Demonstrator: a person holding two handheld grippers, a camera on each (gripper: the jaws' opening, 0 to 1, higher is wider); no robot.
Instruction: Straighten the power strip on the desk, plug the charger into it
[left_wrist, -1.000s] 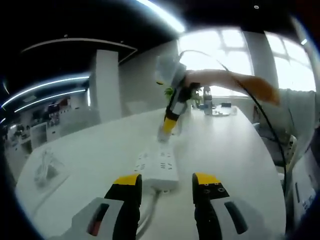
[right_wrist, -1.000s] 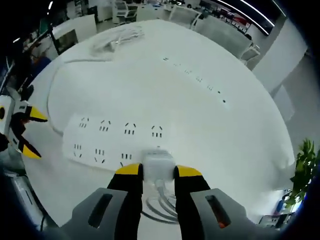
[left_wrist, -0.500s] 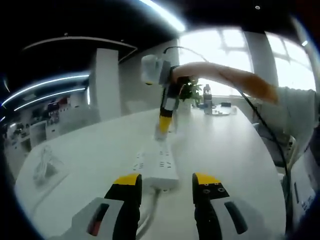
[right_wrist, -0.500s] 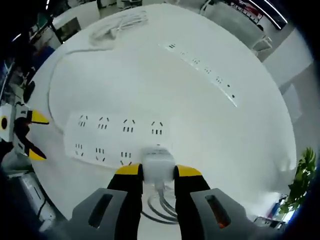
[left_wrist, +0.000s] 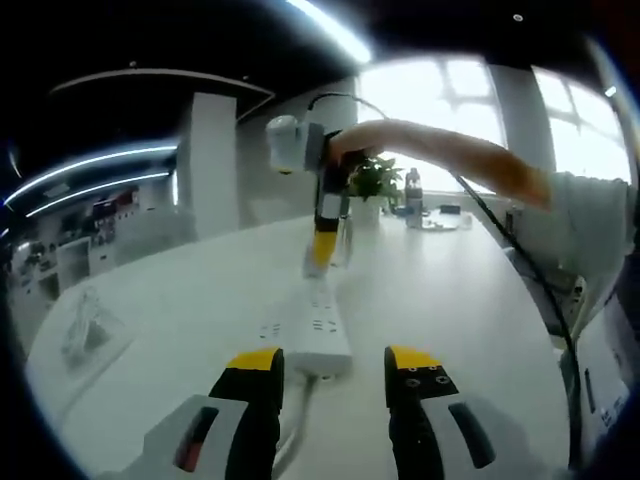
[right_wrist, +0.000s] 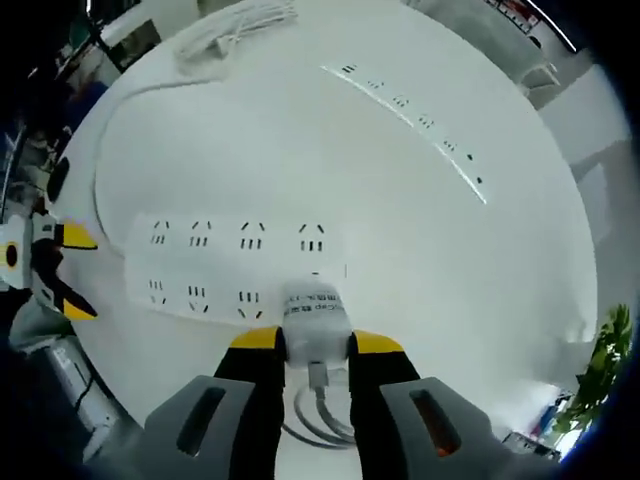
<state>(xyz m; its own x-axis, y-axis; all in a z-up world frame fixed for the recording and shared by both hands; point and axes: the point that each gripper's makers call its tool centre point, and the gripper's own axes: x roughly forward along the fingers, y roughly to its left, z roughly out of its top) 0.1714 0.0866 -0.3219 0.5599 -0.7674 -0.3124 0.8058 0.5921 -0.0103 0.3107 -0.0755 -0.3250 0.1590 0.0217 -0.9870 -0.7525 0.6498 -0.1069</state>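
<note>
The white power strip (left_wrist: 318, 335) lies on the white desk (left_wrist: 460, 300), running away from my left gripper (left_wrist: 333, 362), which stands open just short of its near end. My right gripper (left_wrist: 321, 243) comes down from above over the strip's far end. In the right gripper view the right gripper (right_wrist: 315, 340) is shut on the white charger (right_wrist: 315, 315), held over the lower socket row of the power strip (right_wrist: 230, 265). The charger's cable (right_wrist: 320, 418) loops behind the jaws. The left gripper (right_wrist: 55, 270) shows at the left edge.
A person's arm (left_wrist: 450, 160) reaches across the desk. A coiled white cable (right_wrist: 235, 25) lies at the far side, and a row of built-in sockets (right_wrist: 410, 110) crosses the desk. A clear bag (left_wrist: 85, 335) sits left; a plant (left_wrist: 375, 180) and bottle (left_wrist: 413, 190) stand behind.
The right gripper has swung left and stands more upright over the strip's far end. The charger now shows its labelled face. The left gripper has stayed put.
</note>
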